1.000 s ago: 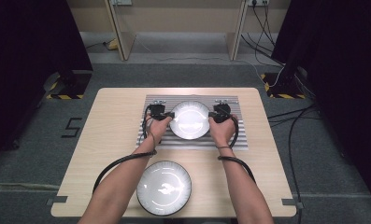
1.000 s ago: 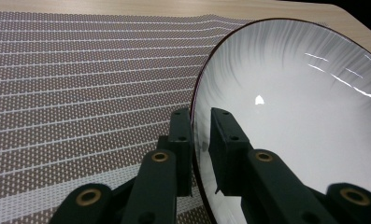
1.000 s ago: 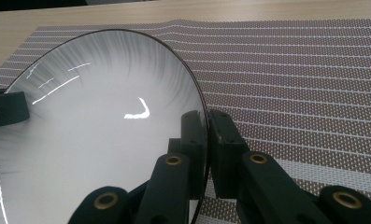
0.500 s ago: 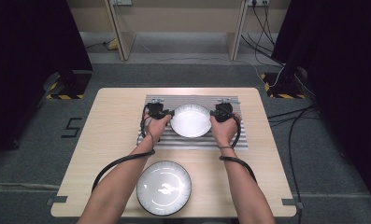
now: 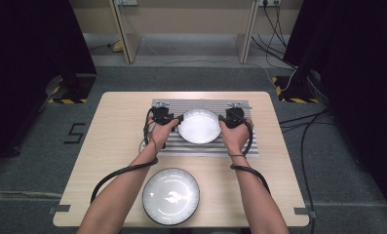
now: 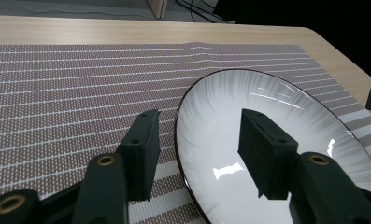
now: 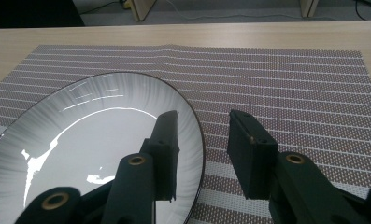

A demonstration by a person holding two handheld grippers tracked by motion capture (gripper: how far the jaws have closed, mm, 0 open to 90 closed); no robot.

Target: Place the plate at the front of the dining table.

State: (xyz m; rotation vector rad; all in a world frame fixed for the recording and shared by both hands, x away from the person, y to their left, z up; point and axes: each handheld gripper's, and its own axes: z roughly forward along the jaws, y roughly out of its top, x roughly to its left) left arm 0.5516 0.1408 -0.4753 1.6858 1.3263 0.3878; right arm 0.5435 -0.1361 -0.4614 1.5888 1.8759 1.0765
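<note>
White plate point(image 5: 198, 126) sits on striped placemat point(image 5: 205, 146), mid worktop point(image 5: 118, 122). Left hand-held gripper point(image 6: 197, 140) and right hand-held gripper point(image 7: 203, 140) each straddle its rim, jaws apart, not clamped. 2nd plate point(image 5: 170, 196) lies near worktop's front edge.

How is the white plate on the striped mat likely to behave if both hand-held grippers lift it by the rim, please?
The white plate looks glazed and glossy, with bright reflections, so it may be slippery between the pads. It appears rigid, probably ceramic, so it should not flex but could chip if dropped. The left hand-held gripper and right hand-held gripper straddle opposite rims, which should limit tipping.
</note>
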